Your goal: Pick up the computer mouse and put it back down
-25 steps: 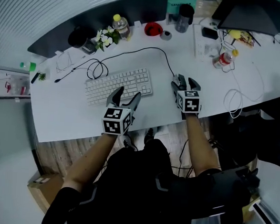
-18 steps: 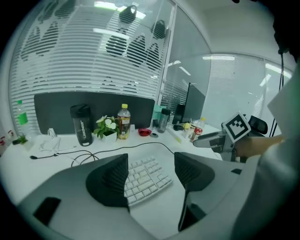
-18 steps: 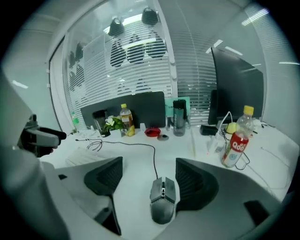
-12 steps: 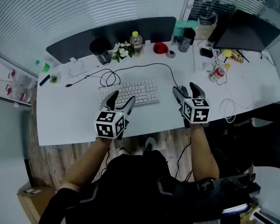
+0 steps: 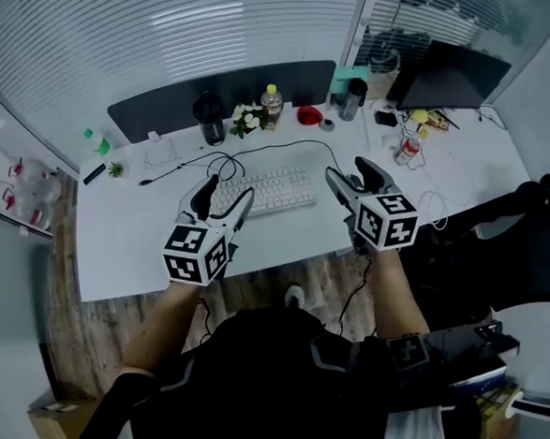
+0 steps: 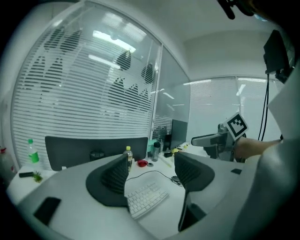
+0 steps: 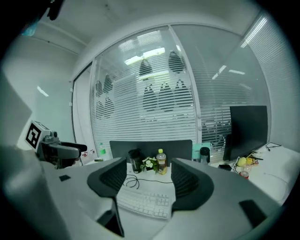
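The dark computer mouse (image 6: 176,179) lies on the white desk (image 5: 133,241) at the end of its black cable, right of the white keyboard (image 5: 263,190). In the head view it is hidden behind my right gripper (image 5: 349,169). Both grippers hang high above the desk's front edge and touch nothing. My left gripper (image 5: 225,190) is over the keyboard's left end with its jaws open and empty. The right gripper's jaws are closing, with nothing between them. The keyboard (image 7: 143,204) shows between the right jaws, far below.
Along the desk's back stand a black cup (image 5: 207,115), white flowers (image 5: 244,118), a yellow-capped bottle (image 5: 271,104), a red bowl (image 5: 308,116) and a dark divider panel (image 5: 218,97). A dark monitor (image 5: 449,76) and clutter sit at the right; a black chair (image 5: 528,232) stands beside the desk.
Both grippers have risen well above the desk and now sit far from the keyboard and mouse. The right jaws have narrowed a little.
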